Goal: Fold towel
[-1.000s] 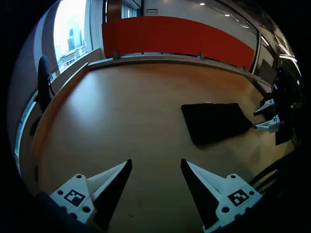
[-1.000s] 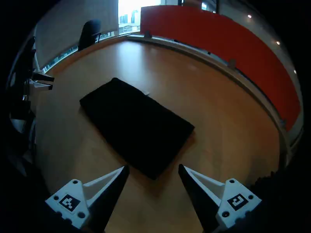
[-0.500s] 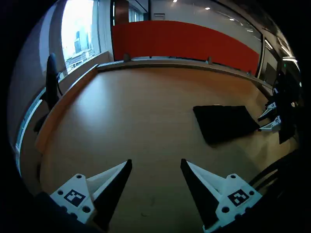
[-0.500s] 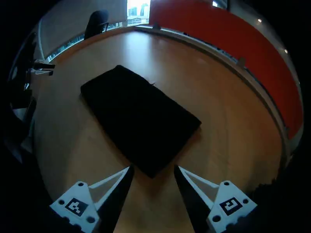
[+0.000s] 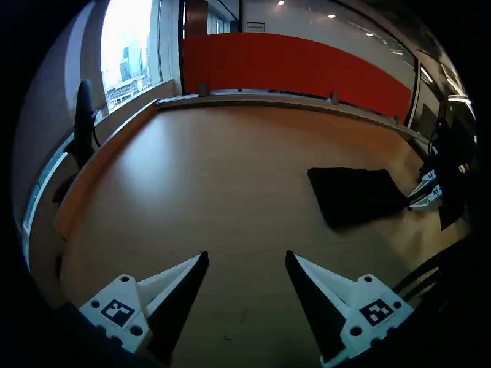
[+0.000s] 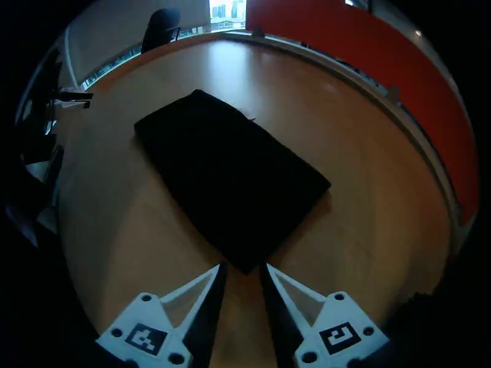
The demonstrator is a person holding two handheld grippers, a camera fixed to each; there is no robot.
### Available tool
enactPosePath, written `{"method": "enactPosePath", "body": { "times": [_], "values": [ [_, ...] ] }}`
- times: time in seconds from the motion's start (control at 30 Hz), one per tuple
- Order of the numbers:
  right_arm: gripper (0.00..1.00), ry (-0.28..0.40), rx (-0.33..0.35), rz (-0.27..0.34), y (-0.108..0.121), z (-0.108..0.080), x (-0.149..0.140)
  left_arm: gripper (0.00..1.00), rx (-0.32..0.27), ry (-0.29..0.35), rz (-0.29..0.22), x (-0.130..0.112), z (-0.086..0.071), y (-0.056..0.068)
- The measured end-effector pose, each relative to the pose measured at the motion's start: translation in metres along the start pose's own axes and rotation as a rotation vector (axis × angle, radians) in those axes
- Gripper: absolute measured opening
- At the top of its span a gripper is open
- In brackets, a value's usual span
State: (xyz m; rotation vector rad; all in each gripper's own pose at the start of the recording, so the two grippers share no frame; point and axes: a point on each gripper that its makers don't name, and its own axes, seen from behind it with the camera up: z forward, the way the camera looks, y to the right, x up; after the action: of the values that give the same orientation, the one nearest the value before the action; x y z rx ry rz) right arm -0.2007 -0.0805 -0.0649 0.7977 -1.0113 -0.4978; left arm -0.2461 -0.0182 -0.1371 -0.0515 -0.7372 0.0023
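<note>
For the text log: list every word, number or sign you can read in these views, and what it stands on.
No text can be read here.
Black-and-white squares on the left gripper and the right gripper: coded patterns, not letters.
White sign above the red panel: too small to read.

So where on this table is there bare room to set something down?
Bare wood table runs between the left gripper, the red partition and the black towel. Crowded at the towel's near corner, flanked by the right gripper.
</note>
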Motion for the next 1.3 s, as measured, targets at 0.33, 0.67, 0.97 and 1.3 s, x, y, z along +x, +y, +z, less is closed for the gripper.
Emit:
{"method": "enactPosePath", "body": {
  "times": [0.33, 0.67, 0.97, 1.3],
  "values": [
    [0.05, 0.003, 0.010, 0.006, -0.001, 0.001, 0.004, 0.93, -0.001, -0.004, 0.005, -0.001, -0.001, -0.001],
    [0.05, 0.043, 0.001, 0.018, -0.001, -0.010, 0.022, 0.93, -0.004, -0.002, 0.010, 0.000, -0.001, -0.001],
    [0.05, 0.095, -0.019, -0.005, 0.002, -0.032, 0.049, 0.93, -0.005, 0.003, 0.007, 0.000, 0.000, 0.000],
    [0.05, 0.127, -0.040, -0.039, 0.004, -0.052, 0.073, 0.93, -0.005, 0.008, 0.000, -0.001, -0.001, -0.001]
  ]
}}
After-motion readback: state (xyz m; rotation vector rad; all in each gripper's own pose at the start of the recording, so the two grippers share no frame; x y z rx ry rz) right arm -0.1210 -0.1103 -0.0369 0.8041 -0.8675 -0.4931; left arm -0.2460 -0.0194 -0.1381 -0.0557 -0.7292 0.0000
